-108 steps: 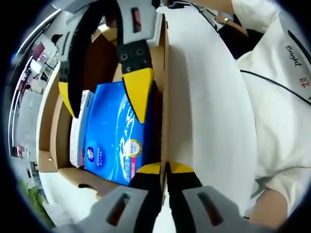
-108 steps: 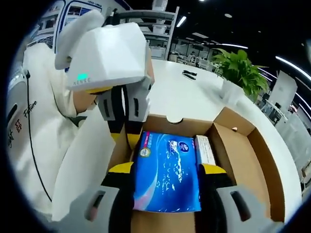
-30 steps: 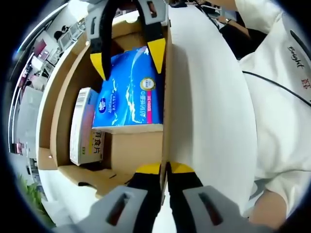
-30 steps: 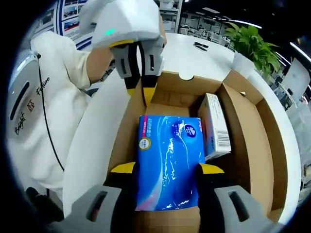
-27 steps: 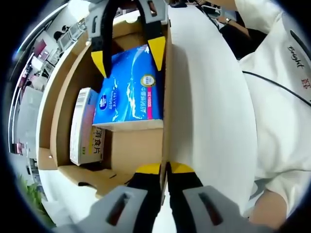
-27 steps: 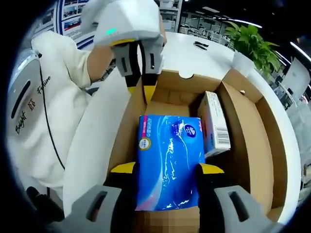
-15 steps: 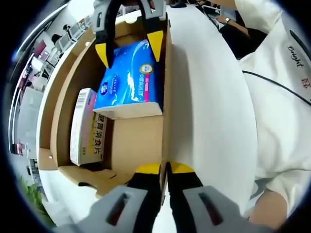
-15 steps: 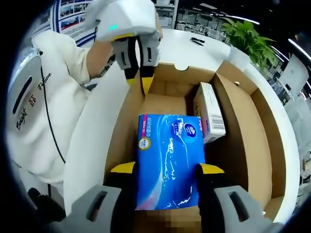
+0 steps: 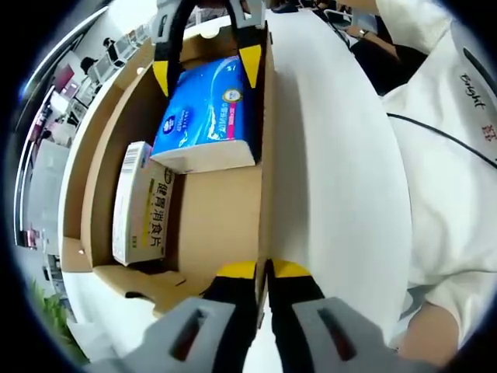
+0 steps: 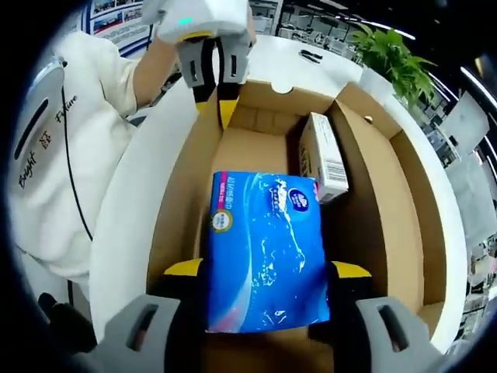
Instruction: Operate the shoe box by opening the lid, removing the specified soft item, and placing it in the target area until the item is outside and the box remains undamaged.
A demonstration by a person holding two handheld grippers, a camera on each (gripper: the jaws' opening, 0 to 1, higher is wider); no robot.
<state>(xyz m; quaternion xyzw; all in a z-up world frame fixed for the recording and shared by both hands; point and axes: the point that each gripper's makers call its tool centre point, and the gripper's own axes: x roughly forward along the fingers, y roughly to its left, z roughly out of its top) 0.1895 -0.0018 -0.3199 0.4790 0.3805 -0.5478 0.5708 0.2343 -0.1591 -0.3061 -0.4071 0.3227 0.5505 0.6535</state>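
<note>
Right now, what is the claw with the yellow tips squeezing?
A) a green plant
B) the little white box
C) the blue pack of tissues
C: the right gripper has its jaws on both sides of the blue tissue pack, lifted above the shoe box floor.

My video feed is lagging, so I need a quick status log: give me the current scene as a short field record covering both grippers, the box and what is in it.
box: brown shoe box, open, on a white table
lid: white lid, folded open to the side
left gripper: shut on the box's side wall at the lid edge
right gripper: shut on the blue tissue pack, one jaw on each side
tissue pack position: raised off the box floor, above the box
other contents: white carton with a barcode, against the box wall
damage: none visible
</note>
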